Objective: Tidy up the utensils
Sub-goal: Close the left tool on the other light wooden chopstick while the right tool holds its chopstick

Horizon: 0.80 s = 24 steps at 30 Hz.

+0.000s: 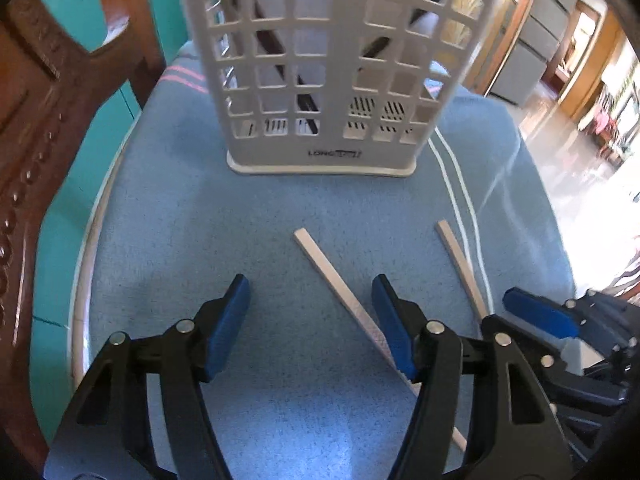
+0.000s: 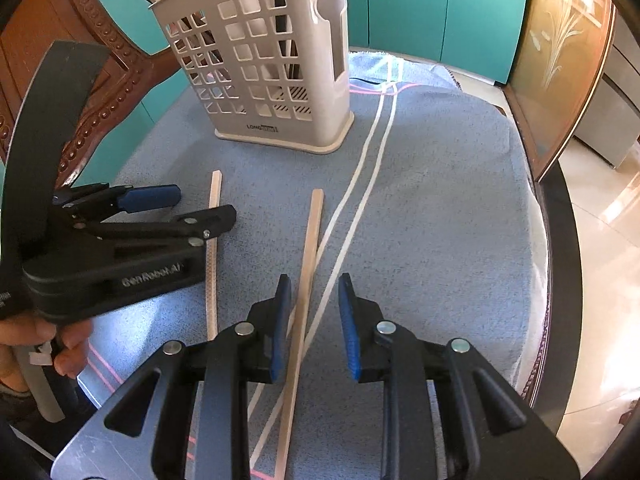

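A white lattice utensil holder (image 1: 340, 148) (image 2: 332, 92) stands upright at the back of a blue towel, with dark utensils inside. Two pale chopsticks lie flat on the towel. My left gripper (image 1: 310, 296) (image 2: 188, 206) is open over the left chopstick (image 1: 340, 284) (image 2: 216, 188), which runs under its right finger. My right gripper (image 2: 315, 284) (image 1: 560, 304) is open astride the right chopstick (image 2: 310, 248) (image 1: 460, 264). That stick lies close to its left pad, and neither pad presses on it.
The blue towel (image 1: 200, 220) (image 2: 440, 200) with white stripes covers a round table with a dark rim (image 2: 560, 240). A carved wooden chair back (image 1: 32, 120) rises at left. Teal cabinets (image 2: 440, 8) stand behind. A person's hand (image 2: 60, 340) holds the left gripper.
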Each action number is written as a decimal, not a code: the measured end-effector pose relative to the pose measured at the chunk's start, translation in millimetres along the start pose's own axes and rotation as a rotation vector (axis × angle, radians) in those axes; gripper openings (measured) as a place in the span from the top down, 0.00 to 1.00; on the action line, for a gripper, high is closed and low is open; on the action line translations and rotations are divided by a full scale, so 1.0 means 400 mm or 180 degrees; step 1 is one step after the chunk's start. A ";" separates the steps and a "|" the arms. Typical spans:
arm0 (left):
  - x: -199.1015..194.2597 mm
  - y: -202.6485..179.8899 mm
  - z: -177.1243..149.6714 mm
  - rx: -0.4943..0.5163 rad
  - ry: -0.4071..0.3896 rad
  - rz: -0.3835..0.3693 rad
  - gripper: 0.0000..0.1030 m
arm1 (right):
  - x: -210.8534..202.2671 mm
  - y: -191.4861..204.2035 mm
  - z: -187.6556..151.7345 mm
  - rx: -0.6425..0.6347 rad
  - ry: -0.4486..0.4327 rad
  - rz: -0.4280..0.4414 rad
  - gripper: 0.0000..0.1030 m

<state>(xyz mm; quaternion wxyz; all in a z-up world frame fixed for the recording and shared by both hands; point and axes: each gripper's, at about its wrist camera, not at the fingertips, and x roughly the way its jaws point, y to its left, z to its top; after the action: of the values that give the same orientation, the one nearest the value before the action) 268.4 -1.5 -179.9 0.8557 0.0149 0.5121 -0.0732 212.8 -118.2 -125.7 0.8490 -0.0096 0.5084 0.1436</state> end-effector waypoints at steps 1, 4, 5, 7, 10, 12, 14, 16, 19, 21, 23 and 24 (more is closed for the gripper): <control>0.002 -0.005 -0.001 0.0030 -0.0010 0.0013 0.37 | -0.003 0.000 -0.002 0.0003 -0.0001 -0.0001 0.76; 0.004 -0.015 -0.005 0.0118 -0.0051 0.0037 0.47 | 0.005 -0.003 0.004 0.0009 0.0001 -0.0002 0.76; 0.004 -0.019 -0.006 0.0157 -0.0070 0.0022 0.54 | 0.005 -0.003 0.005 0.0009 0.0002 -0.0003 0.76; -0.002 -0.028 -0.007 0.0211 -0.0090 -0.0006 0.66 | 0.005 -0.002 0.005 0.0003 0.0002 -0.0004 0.76; -0.014 -0.061 -0.009 0.0347 -0.0124 -0.0021 0.77 | 0.009 -0.004 0.005 0.0002 0.0010 -0.0010 0.75; -0.016 -0.074 -0.013 0.0423 -0.0148 -0.0030 0.81 | 0.010 -0.005 0.004 0.0011 0.0017 -0.0016 0.75; -0.018 -0.084 -0.013 0.0487 -0.0153 -0.0096 0.86 | 0.011 -0.007 0.004 0.0016 0.0018 -0.0014 0.75; -0.020 -0.089 -0.014 0.0554 -0.0158 -0.0149 0.88 | 0.011 -0.007 0.004 0.0018 0.0017 -0.0011 0.75; -0.020 -0.086 -0.014 0.0578 -0.0149 -0.0126 0.89 | 0.009 -0.007 0.004 0.0017 -0.0008 0.0006 0.75; -0.015 -0.071 -0.007 0.0464 -0.0105 -0.0157 0.89 | 0.006 -0.007 0.006 0.0020 -0.0041 0.0033 0.75; -0.019 -0.032 -0.001 0.0346 -0.0086 -0.0156 0.80 | 0.004 -0.005 0.009 0.0015 -0.0071 0.0064 0.75; -0.020 -0.023 0.004 0.0285 -0.0084 -0.0149 0.76 | 0.006 -0.002 0.012 0.0005 -0.0082 0.0076 0.75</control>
<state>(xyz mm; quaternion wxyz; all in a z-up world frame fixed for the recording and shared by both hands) 264.9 -9.9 -171.7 0.8589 0.0402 0.4971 -0.1163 218.1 -117.8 -125.4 0.8537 -0.0010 0.4976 0.1534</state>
